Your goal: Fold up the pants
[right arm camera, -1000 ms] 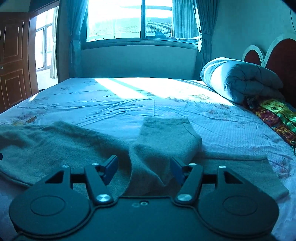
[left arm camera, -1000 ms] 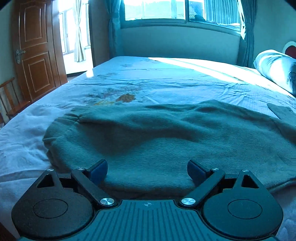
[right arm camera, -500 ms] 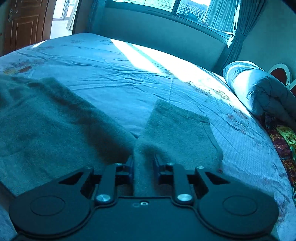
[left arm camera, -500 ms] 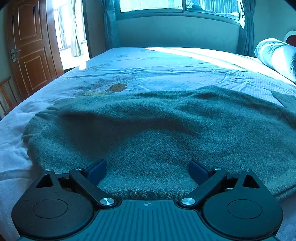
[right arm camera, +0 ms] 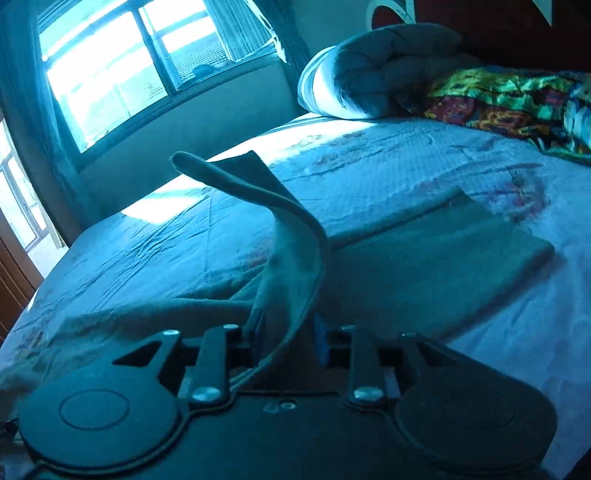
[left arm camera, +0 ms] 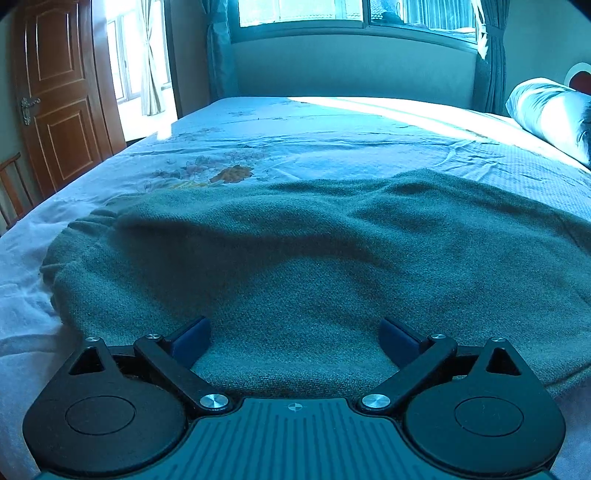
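Grey-green knit pants [left arm camera: 303, 266] lie spread on the bed, waistband end at the left. My left gripper [left arm camera: 295, 341] is open, its blue-padded fingers low over the near edge of the pants, holding nothing. My right gripper [right arm camera: 288, 341] is shut on one pant leg [right arm camera: 291, 236] and holds it lifted off the bed, the cuff end curling up and away. The other pant leg [right arm camera: 443, 254] lies flat on the sheet to the right.
The bed sheet [left arm camera: 332, 140] is pale blue with a floral print. A rolled duvet [right arm camera: 369, 70] and a colourful blanket [right arm camera: 517, 103] lie at the headboard end. A wooden door [left arm camera: 59, 99] and a chair [left arm camera: 11, 192] stand to the left, a window [left arm camera: 351, 14] behind.
My right gripper has closed on the pant leg and lifted it up off the bed, tilting as it rose. My left gripper stayed open and shifted only slightly over the pants.
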Action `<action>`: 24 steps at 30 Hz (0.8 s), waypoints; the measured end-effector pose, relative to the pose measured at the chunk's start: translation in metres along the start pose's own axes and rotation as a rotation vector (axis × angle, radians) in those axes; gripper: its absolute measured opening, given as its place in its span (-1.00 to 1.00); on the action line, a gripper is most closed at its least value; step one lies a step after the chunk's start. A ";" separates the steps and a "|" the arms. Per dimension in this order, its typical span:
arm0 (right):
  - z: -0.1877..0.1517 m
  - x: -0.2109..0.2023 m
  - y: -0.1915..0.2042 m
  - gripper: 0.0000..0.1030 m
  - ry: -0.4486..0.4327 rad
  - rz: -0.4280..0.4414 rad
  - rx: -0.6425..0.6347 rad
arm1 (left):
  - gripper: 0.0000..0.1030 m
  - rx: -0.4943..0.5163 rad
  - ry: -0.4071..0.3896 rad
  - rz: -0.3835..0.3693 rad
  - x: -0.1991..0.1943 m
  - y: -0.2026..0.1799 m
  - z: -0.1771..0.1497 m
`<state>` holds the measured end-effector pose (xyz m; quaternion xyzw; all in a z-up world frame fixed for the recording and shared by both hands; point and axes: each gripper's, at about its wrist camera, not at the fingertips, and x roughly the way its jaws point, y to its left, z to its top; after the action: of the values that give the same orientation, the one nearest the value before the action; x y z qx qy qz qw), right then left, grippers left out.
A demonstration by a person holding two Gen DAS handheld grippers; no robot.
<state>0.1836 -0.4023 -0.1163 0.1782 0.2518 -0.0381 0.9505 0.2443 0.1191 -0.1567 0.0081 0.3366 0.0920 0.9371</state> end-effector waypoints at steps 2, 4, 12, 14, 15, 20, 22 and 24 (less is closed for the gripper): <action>0.013 0.007 0.015 -0.19 -0.005 -0.040 -0.099 | 0.91 -0.002 0.002 0.000 0.000 0.000 0.000; 0.022 0.017 0.024 -0.01 -0.018 -0.084 -0.183 | 0.91 -0.007 0.000 -0.002 0.000 0.001 0.000; 0.069 0.061 -0.005 0.07 0.012 -0.035 -0.134 | 0.94 -0.005 -0.006 0.000 0.001 0.001 -0.002; 0.081 0.078 -0.008 -0.02 0.048 -0.026 -0.114 | 0.95 -0.006 -0.007 0.001 0.001 0.001 -0.002; 0.084 0.084 -0.008 -0.65 0.064 -0.015 -0.117 | 0.96 -0.008 -0.007 0.002 0.001 0.001 -0.002; 0.099 0.060 0.007 -1.00 -0.008 0.115 -0.095 | 0.96 -0.025 -0.018 0.017 -0.001 0.001 -0.002; 0.108 0.031 -0.005 -1.00 -0.125 0.128 -0.012 | 0.96 -0.032 -0.023 0.026 -0.002 0.000 -0.003; 0.104 0.007 -0.039 -1.00 -0.202 0.067 0.089 | 0.96 -0.033 -0.023 0.028 -0.001 0.000 -0.002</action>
<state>0.2319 -0.4762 -0.0480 0.2240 0.1468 -0.0353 0.9628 0.2418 0.1187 -0.1578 -0.0015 0.3239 0.1106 0.9396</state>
